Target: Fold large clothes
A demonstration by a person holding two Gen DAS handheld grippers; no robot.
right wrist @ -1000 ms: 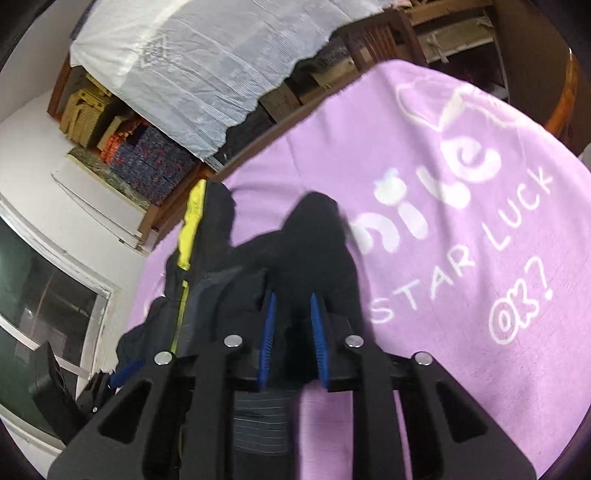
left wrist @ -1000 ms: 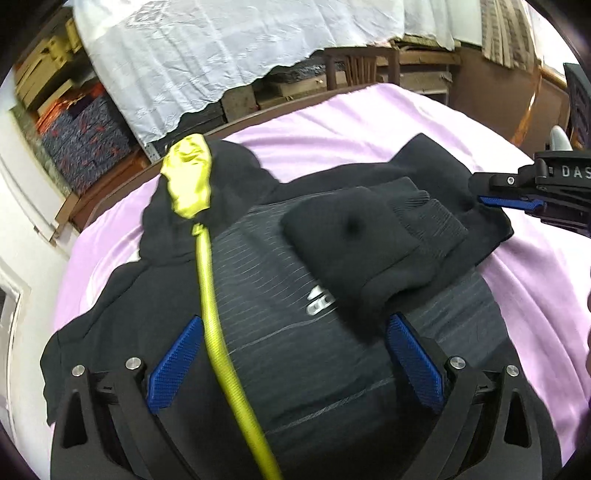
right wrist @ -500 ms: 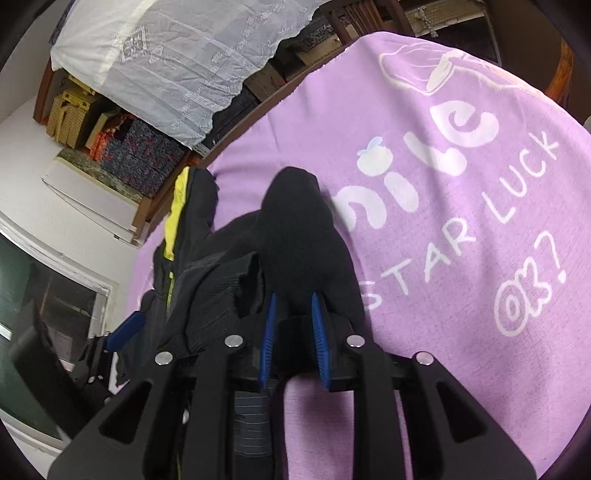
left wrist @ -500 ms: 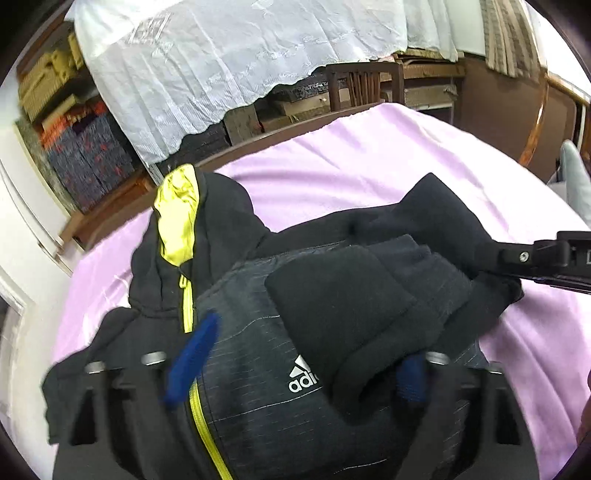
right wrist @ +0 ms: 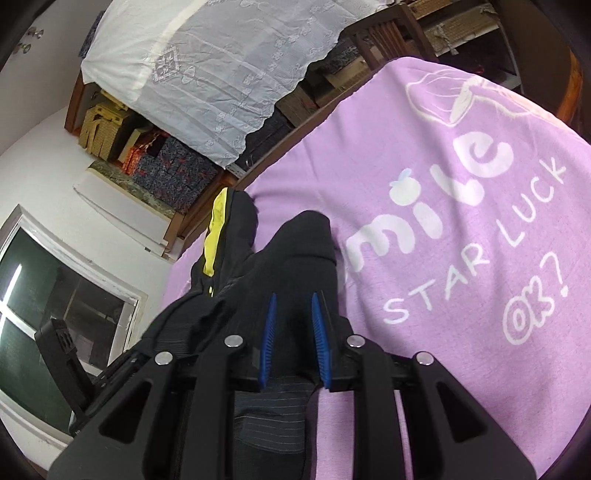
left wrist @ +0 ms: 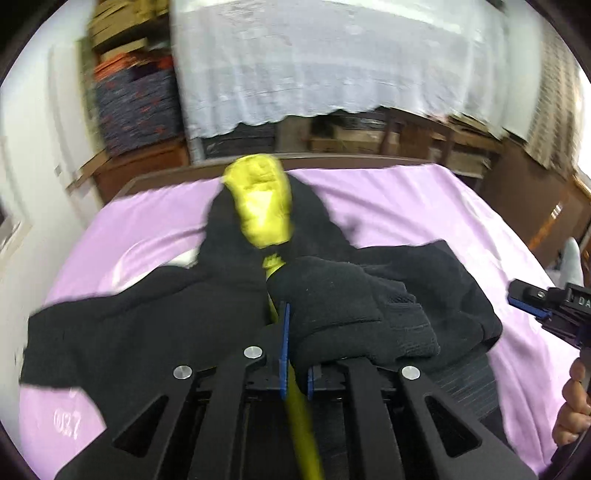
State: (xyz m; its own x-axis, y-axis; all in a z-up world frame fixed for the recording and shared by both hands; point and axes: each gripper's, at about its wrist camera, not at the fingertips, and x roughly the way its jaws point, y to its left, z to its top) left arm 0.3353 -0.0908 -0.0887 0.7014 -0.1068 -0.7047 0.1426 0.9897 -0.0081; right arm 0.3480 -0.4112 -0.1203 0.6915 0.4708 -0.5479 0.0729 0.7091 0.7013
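A black hooded jacket (left wrist: 155, 325) with a yellow hood lining (left wrist: 260, 206) and yellow zipper lies on the purple bedsheet (left wrist: 424, 206). Its sleeve (left wrist: 351, 321) is folded across the body. My left gripper (left wrist: 295, 350) is shut on the jacket's front at the zipper, under the sleeve cuff. My right gripper (right wrist: 293, 332) is shut on the jacket's right side fabric (right wrist: 295, 266) at the edge by the sheet. The right gripper also shows in the left wrist view (left wrist: 532, 310) at the far right. The left gripper's body shows in the right wrist view (right wrist: 62, 354).
The sheet (right wrist: 461, 229) carries white lettering to the right of the jacket. A wooden bed frame (left wrist: 155, 177) bounds the far side. Behind it stand a white lace-covered stack (left wrist: 332, 66), patterned boxes (left wrist: 136, 103) and a chair (right wrist: 384, 33). A window (right wrist: 55, 288) is at left.
My left gripper was open over the jacket's chest; it has closed on the fabric at the zipper. The view has swung left towards the hood. The right gripper stays shut on the jacket's side.
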